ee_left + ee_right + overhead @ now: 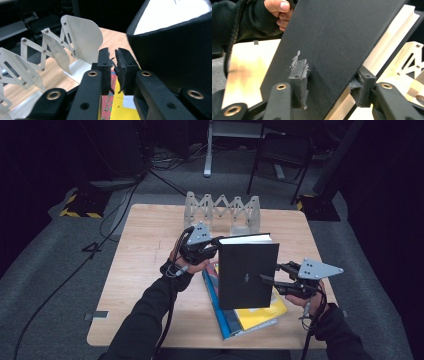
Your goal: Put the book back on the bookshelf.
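A black hardcover book (pixel 247 272) with a small silver figure on its cover stands upright above a stack of books (pixel 260 316). My right gripper (pixel 270 274) holds its right edge. In the right gripper view the right gripper (pixel 330 77) has one pad on the book's (pixel 337 37) cover by the figure and the other pad on the back side. My left gripper (pixel 218 243) sits at the book's upper left corner. In the left gripper view the left gripper (pixel 113 56) is shut with nothing between the pads, and the book (pixel 175 55) rises just to its right.
A white accordion-style book rack (pixel 222 212) stands at the far edge of the wooden table (pixel 145 270), close behind the left gripper in its own view (pixel 82 35). The stack holds a yellow and a blue book. A chair (pixel 282 150) and cables are on the floor beyond.
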Available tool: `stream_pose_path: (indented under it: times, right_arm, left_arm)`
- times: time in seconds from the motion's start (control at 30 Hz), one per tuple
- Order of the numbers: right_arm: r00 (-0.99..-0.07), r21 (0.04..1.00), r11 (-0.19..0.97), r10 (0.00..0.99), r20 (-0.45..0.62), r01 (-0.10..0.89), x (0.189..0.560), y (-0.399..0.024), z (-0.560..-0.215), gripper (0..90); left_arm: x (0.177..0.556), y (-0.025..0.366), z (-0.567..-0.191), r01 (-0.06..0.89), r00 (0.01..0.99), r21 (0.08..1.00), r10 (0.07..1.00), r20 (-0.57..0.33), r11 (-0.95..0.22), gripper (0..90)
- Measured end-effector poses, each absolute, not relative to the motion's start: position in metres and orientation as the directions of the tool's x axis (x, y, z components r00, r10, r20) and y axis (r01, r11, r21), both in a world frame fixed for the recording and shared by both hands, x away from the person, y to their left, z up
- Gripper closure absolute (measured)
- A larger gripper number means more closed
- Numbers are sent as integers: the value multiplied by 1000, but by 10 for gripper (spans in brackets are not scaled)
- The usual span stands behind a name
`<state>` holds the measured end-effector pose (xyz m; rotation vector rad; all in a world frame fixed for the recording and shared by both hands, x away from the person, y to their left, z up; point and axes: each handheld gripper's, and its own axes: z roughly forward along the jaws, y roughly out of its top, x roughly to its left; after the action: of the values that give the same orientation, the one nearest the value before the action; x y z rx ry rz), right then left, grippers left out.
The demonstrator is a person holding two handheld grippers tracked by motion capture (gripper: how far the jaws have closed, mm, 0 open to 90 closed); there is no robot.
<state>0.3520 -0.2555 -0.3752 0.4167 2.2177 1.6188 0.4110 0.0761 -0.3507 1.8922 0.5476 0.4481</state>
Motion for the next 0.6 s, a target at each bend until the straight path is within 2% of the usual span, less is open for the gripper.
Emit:
stream_pose_path:
  times: [0.27, 0.43, 0.6]
  right_arm:
    - [-907, 959, 282, 405, -116, 4, 342, -260, -374, 609]
    - [-920, 965, 263, 375, -114, -12, 340, -262, -375, 633]
    - [-925, 963, 267, 357, -133, -36, 338, -263, -376, 640]
  left_arm:
    - [397, 80, -354, 157, 793, 927, 603, 89, -342, 681]
    - [388, 89, -371, 183, 789, 926, 612, 62, -330, 595]
    - [379, 88, -389, 212, 796, 909, 604, 53, -358, 597]
